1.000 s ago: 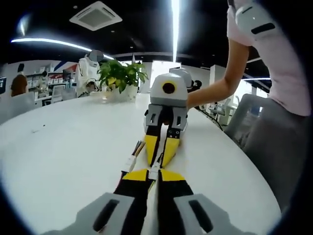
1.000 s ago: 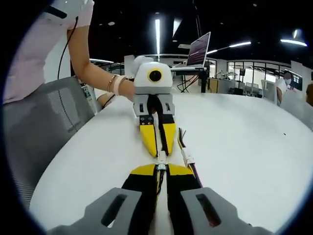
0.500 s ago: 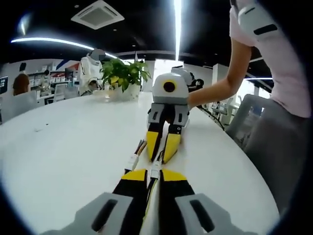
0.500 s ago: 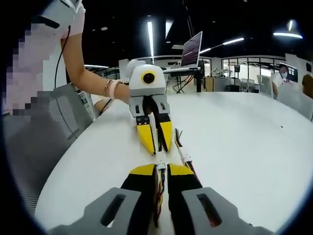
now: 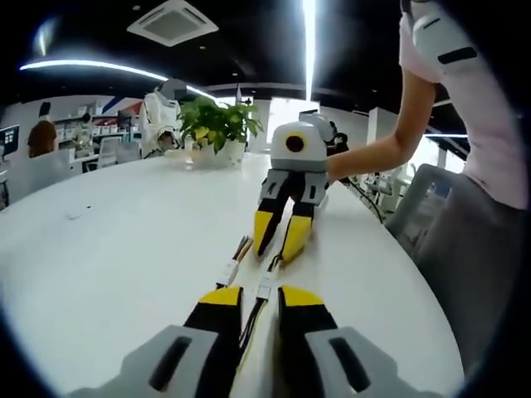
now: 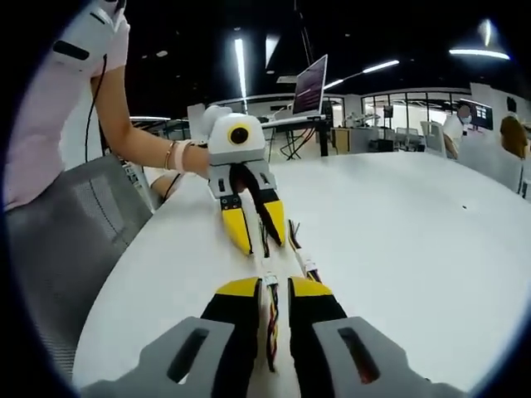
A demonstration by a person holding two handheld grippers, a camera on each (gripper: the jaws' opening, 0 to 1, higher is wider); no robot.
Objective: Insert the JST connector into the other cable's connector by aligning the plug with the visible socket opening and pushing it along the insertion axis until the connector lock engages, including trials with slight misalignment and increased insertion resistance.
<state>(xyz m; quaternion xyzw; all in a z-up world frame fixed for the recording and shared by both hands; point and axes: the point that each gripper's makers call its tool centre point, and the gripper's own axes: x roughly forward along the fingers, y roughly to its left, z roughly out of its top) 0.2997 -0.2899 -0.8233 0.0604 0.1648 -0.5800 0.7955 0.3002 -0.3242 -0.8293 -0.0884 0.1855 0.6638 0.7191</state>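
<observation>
A second cable [image 5: 234, 262] lies just beside the joined cable [image 5: 265, 286] on the table [image 5: 124, 240].

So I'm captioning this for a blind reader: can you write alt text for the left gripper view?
Two yellow-tipped grippers face each other over a round white table, the left gripper in the foreground with jaws apart around a multicoloured cable with a white JST connector. The right gripper is open; a second white-plugged cable lies alongside.
</observation>
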